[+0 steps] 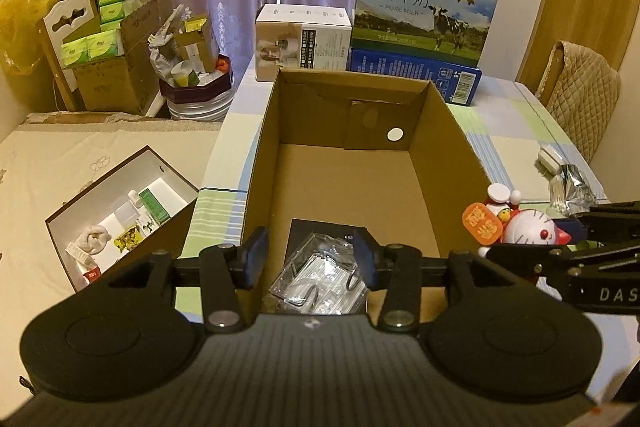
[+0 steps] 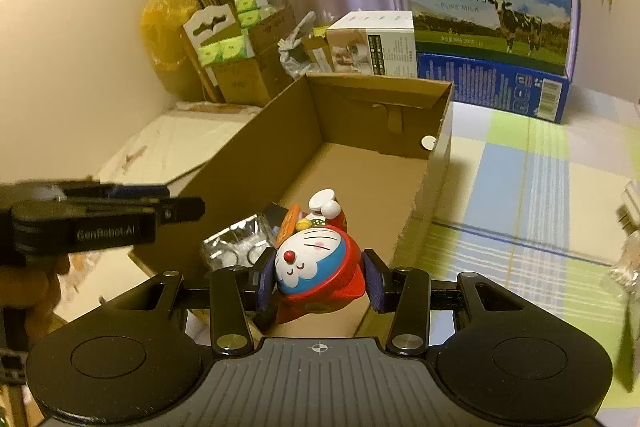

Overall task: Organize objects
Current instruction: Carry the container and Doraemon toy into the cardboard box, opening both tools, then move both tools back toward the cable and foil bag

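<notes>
I have the cat figurine [image 2: 320, 263], a round blue-and-white face in a red outfit with an orange tag at its head, clamped between the pads of the right claw [image 2: 320, 281]. It hangs above the near end of the open cardboard box [image 2: 280, 147], close to its right wall, and is not yet resting on the floor of the box. Just beside it, lower and to its left, a clear plastic case [image 1: 320, 281] lies at the near end of the box floor, partly over a flat black card [image 1: 316, 231]. My left claw [image 1: 310, 259] hovers right over that case with its pads spread apart and a gap on each side, gripping nothing. From the left wrist view the figurine [image 1: 524, 231] appears by the box's right rim with the right claw reaching in from that side.

The step in hand, as I judge it, is loading the box: the case looks delivered, the figurine is next. The move ahead calls for lowering the right claw into free floor further in, clear of the case, then letting go once the base sits flat; the round shape could roll if dropped tilted. The left claw should draw back first so the two do not knock.

Beyond the box on the counter [image 2: 520, 187] stand a milk carton [image 1: 424, 7] and a white box [image 1: 304, 43].
</notes>
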The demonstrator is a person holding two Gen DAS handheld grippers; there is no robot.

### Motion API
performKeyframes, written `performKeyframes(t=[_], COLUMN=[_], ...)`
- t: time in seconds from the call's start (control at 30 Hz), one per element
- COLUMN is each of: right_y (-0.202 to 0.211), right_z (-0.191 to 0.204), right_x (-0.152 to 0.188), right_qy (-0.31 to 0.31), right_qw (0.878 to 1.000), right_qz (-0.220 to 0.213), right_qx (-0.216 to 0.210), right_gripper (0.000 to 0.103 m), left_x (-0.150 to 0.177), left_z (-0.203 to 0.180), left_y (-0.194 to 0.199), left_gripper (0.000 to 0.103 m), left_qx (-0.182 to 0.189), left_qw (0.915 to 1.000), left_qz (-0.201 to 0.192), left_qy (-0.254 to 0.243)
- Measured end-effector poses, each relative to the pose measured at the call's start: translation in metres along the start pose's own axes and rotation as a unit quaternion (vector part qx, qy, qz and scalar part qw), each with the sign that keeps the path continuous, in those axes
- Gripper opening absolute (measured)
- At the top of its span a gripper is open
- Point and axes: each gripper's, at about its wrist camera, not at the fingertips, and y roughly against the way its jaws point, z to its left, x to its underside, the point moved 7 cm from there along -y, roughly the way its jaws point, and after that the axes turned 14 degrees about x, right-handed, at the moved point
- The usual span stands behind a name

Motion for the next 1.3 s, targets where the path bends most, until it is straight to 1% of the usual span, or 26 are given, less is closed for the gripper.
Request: performKeyframes(t=[0.07, 0.13, 0.23, 0.3, 0.33, 0.47, 0.67, 0.97, 1.13, 1.3], right_y=[-0.004, -0.007, -0.005, 0.001, 0.004, 0.02, 0.049, 0.103, 0.134, 0.169], right_z=[-0.002, -0.004, -0.011, -0.019, -0.022, -0.043, -0.074, -0.122, -0.157, -0.207], right_x=[-0.004, -0.008, -0.014, -0.015, -0.014, -0.005, 0.017, 0.05, 0.07, 0.096], right_qy=[-0.02, -0.035, -0.055, -0.065, -0.069, -0.097, -0.123, -0.136, -0.146, -0.172], right_qw=[1.0, 0.999, 0.998, 0.997, 0.997, 0.995, 0.991, 0.985, 0.978, 0.965], right_qz=[-0.004, -0.011, -0.023, -0.032, -0.035, -0.038, -0.039, -0.061, -0.067, -0.072], right_qx=[-0.01, -0.019, -0.014, -0.011, -0.007, 0.007, 0.031, 0.092, 0.132, 0.182], right_gripper=[0.042, 0.042, 0.043, 0.043, 0.043, 0.043, 0.043, 0.043, 0.043, 0.043], left_x=[0.001, 0.001, 0.003, 0.004, 0.005, 0.008, 0.009, 0.014, 0.015, 0.015], left_z=[0.0, 0.0, 0.001, 0.001, 0.001, -0.002, -0.025, -0.07, -0.107, -0.154], left_y=[0.0, 0.0, 0.002, 0.004, 0.005, 0.007, 0.013, 0.02, 0.023, 0.016], left_gripper=[0.047, 0.048, 0.049, 0.05, 0.052, 0.053, 0.055, 0.057, 0.057, 0.061], left_qx=[0.0, -0.002, -0.019, -0.023, -0.021, -0.016, -0.003, 0.016, 0.045, 0.079], left_qw=[1.0, 1.0, 0.9998, 0.9997, 0.9997, 0.9998, 0.9999, 0.9997, 0.9987, 0.9961], left_qz=[-0.001, -0.001, -0.001, -0.003, -0.004, -0.005, -0.012, -0.017, -0.017, -0.014], left_qy=[0.001, 0.002, -0.011, -0.013, -0.01, -0.003, -0.008, -0.011, -0.018, -0.037])
